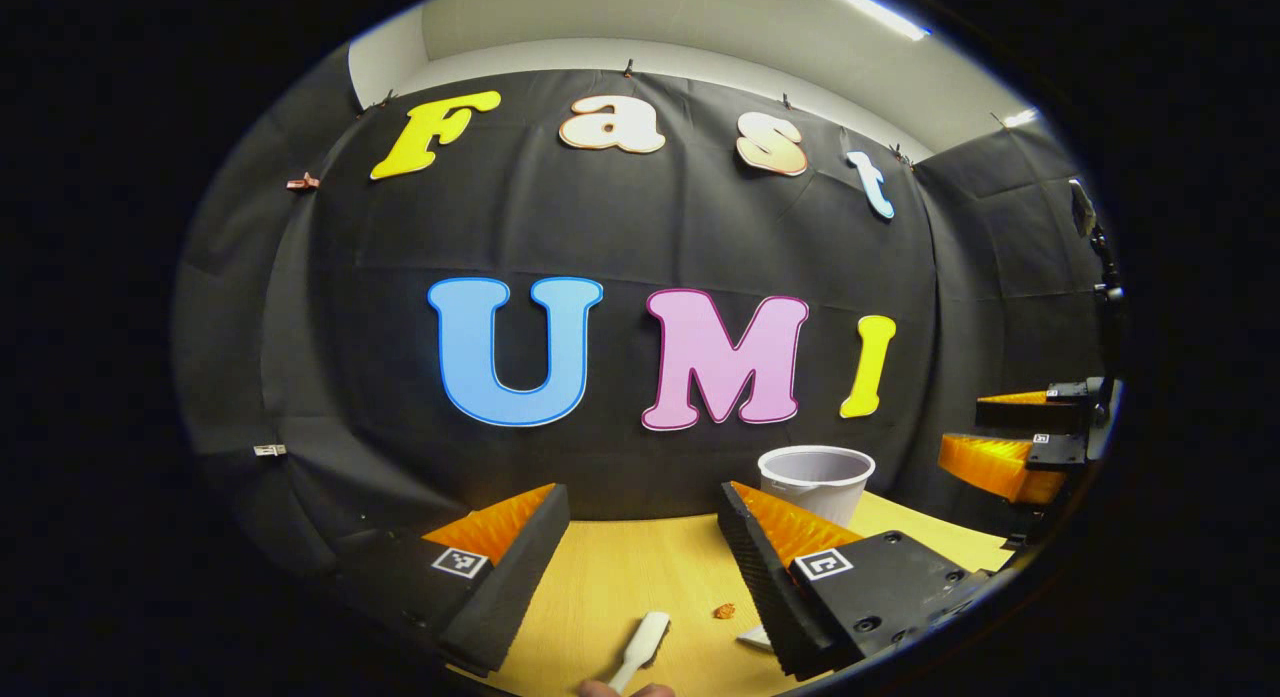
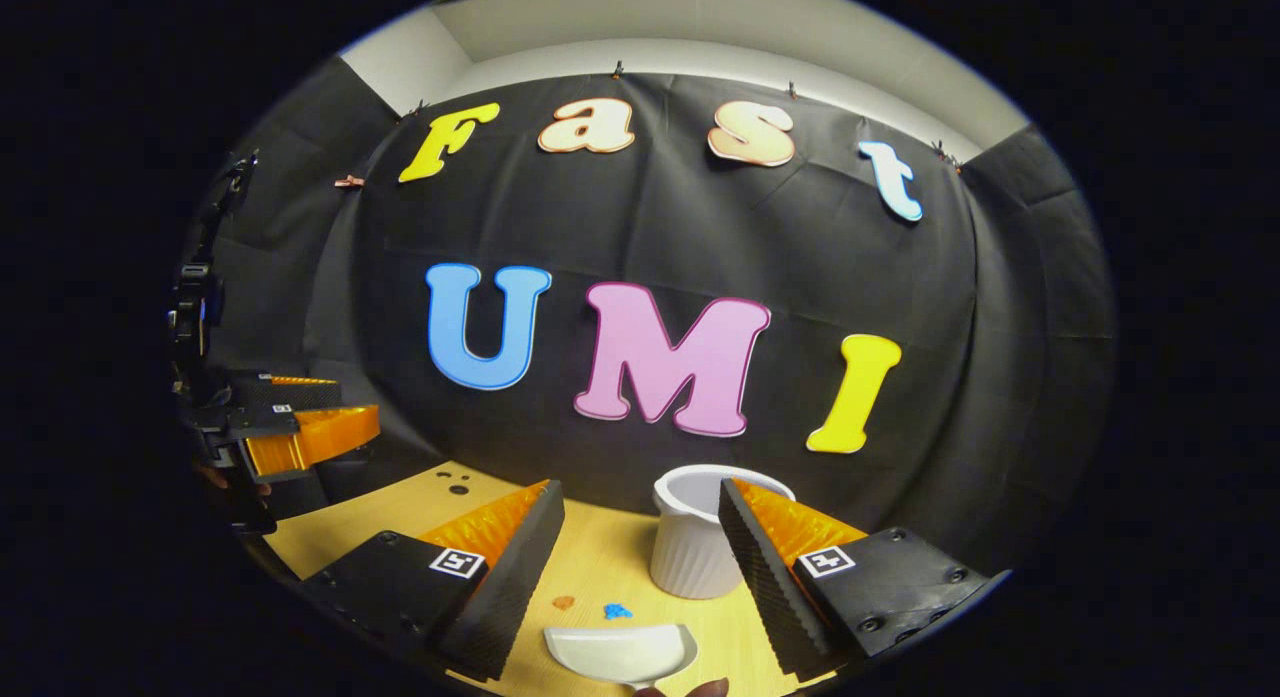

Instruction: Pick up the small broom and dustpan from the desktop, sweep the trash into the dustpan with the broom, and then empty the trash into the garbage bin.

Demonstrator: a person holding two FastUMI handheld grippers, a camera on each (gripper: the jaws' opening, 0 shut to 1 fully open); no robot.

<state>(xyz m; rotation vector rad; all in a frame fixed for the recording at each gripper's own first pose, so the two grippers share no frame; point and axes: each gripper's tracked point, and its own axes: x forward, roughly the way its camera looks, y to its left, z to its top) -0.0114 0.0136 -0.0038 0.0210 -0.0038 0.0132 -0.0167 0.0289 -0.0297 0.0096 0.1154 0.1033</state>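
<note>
Low between my left gripper's (image 1: 642, 492) open fingers, a small white broom (image 1: 640, 645) lies on the yellow desktop (image 1: 620, 567). A brown scrap of trash (image 1: 723, 610) sits just right of the broom. A white dustpan (image 2: 620, 652) lies on the desk under my open right gripper (image 2: 640, 487), with an orange scrap (image 2: 563, 602) and a blue scrap (image 2: 616, 610) just beyond it. The white ribbed garbage bin (image 2: 695, 542) stands at the back of the desk, partly behind the right finger. Neither gripper holds anything.
The bin (image 1: 815, 477) stands far right of the left gripper. Each gripper hangs above the desk beside the other: the right gripper (image 1: 1000, 432) and the left gripper (image 2: 320, 407). Dark spots (image 2: 455, 482) mark the desk's far left. Black cloth walls close the back.
</note>
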